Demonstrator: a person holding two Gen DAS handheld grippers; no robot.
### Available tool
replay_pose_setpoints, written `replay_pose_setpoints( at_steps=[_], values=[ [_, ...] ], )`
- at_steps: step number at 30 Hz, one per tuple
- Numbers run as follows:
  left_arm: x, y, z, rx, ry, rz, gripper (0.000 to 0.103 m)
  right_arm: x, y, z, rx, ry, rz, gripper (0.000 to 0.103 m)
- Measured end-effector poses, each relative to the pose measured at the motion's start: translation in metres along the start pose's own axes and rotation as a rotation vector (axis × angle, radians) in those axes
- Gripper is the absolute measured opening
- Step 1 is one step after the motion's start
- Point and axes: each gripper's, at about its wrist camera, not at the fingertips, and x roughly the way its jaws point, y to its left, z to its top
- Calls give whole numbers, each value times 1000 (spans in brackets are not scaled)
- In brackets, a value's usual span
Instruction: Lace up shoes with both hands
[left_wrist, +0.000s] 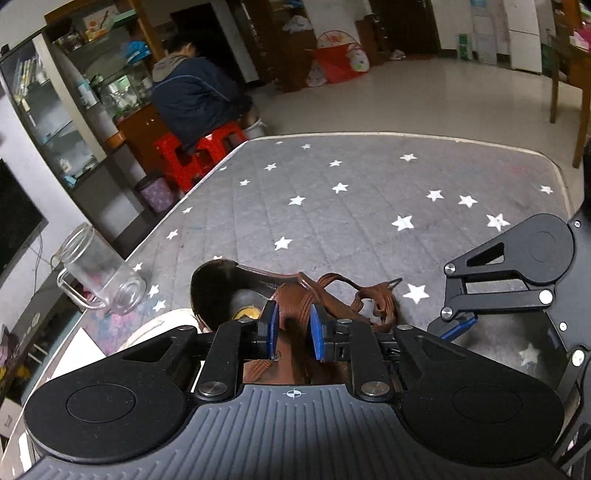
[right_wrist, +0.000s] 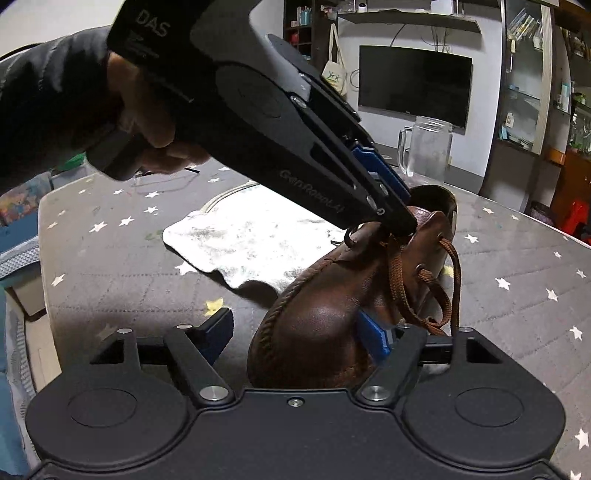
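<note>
A brown leather shoe (right_wrist: 325, 317) stands on the grey star-patterned table cover (right_wrist: 129, 280), toe toward the right wrist camera. Its brown lace (right_wrist: 448, 280) hangs loose down the side. My left gripper (left_wrist: 293, 328) reaches down over the shoe's tongue (left_wrist: 291, 310), its blue pads (left_wrist: 271, 328) partly closed around the tongue and laces; it also shows in the right wrist view (right_wrist: 400, 216). My right gripper (right_wrist: 299, 332) is open wide around the shoe's toe; one blue pad (right_wrist: 375, 332) sits against the toe's side. It shows in the left wrist view (left_wrist: 458, 325).
A clear glass mug (right_wrist: 428, 147) stands behind the shoe; it also shows in the left wrist view (left_wrist: 99, 273). A white cloth (right_wrist: 251, 240) lies left of the shoe. A person (left_wrist: 195, 96) sits on a red stool (left_wrist: 195, 151) beyond the table edge.
</note>
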Motion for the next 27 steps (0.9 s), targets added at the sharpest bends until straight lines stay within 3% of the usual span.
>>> replay_pose_setpoints(
  at_steps=[9,16,18,21,27],
  values=[
    [19,-10,9,156,57,18,20,6,-4,2,6,0,8,80],
    [31,-22,7,227,34,53,8,6,-7,2,22,3,-21,80],
    [34,-24,6,204,21,68,7,7,-7,3,21,4,-22,80],
    [34,-14,6,92,3,77,6,9,-1,4,-11,1,-39,80],
    [27,-12,6,-22,-52,180,4,15,7,4,-52,16,-60,80]
  ],
)
